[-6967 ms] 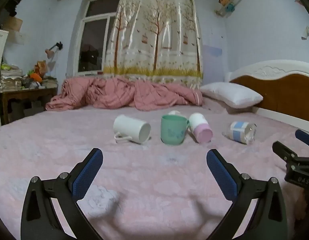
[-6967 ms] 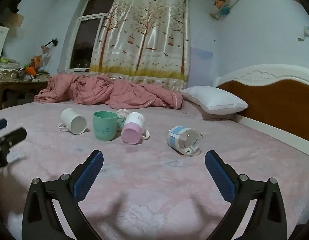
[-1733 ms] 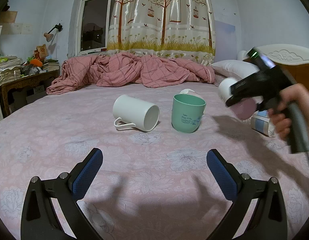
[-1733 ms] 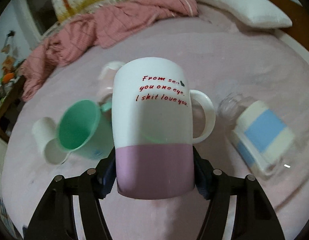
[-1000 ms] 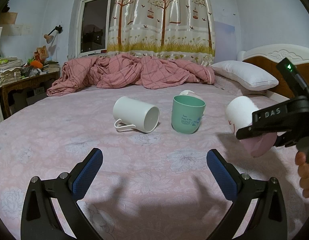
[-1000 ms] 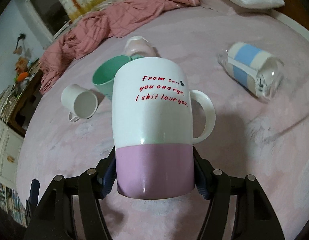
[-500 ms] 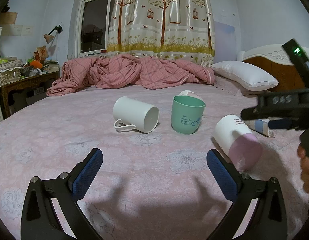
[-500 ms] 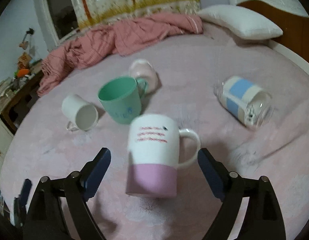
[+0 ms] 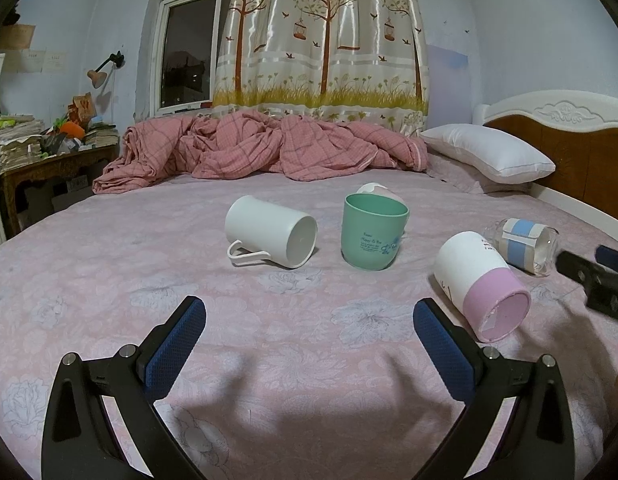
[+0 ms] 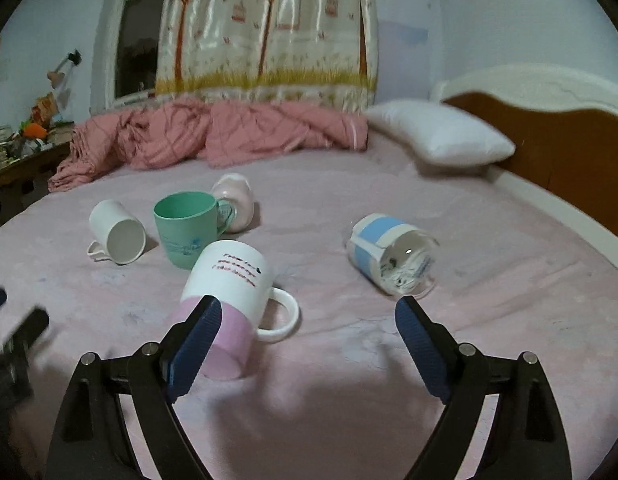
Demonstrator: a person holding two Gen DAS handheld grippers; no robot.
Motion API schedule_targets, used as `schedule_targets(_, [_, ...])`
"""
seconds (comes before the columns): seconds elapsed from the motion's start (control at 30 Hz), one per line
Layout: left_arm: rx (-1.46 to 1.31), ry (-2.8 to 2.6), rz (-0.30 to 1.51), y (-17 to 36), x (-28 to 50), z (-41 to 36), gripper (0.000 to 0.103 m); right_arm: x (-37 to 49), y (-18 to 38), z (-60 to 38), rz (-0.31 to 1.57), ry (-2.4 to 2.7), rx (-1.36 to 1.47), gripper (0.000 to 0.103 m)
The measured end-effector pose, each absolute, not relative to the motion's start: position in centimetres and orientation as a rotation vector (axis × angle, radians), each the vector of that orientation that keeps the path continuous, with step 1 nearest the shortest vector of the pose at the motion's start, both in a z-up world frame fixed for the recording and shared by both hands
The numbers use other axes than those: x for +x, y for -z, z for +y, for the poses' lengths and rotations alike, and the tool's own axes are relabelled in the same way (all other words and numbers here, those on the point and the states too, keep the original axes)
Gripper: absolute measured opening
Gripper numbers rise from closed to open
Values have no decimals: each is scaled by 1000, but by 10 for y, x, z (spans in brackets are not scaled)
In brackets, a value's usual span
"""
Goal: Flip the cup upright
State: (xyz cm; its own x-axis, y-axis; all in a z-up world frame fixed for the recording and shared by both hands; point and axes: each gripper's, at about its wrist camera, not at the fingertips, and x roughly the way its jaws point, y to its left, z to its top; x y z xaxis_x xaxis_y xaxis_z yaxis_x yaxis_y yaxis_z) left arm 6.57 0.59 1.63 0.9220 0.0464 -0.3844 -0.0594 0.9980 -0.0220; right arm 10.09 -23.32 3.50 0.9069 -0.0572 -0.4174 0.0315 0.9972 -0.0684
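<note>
- Left wrist view: the white-and-pink mug (image 9: 481,282) lies tilted on the bed (image 9: 309,320), pink base toward the camera, right of the upright green cup (image 9: 372,231). The left gripper (image 9: 309,320) hovers low, jaws wide apart and empty.
- Right wrist view: the mug (image 10: 229,300) lies on its side, handle to the right, just ahead of the right gripper (image 10: 307,320), whose jaws are spread wide and empty. A second ago they clamped this mug in the air.

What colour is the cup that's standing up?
The standing cup is mint green with a small blue print on its side; the left wrist view shows it best.
</note>
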Motion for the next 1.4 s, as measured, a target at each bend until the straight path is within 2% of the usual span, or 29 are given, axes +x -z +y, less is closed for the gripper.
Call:
schedule_targets(0.1, [-31, -55, 393, -15, 65, 6, 103, 87, -29, -240, 389, 42, -67, 94])
schedule_targets(0.4, [-31, -54, 393, -17, 64, 6, 103, 83, -25, -261, 417, 45, 5, 103])
schedule_targets(0.8, [-4, -60, 371, -19, 60, 1, 103, 88, -9, -291, 480, 92, 149, 103])
schedule_targets(1.17, [25, -59, 347, -21, 55, -5, 103, 87, -8, -288, 451, 106, 122, 103])
schedule_targets(1.27, [-32, -20, 375, -32, 53, -1, 103, 83, -12, -288, 436, 122, 125, 103])
schedule_targets(1.4, [-40, 31, 399, -78, 56, -16, 103, 76, -16, -289, 413, 200, 120, 103])
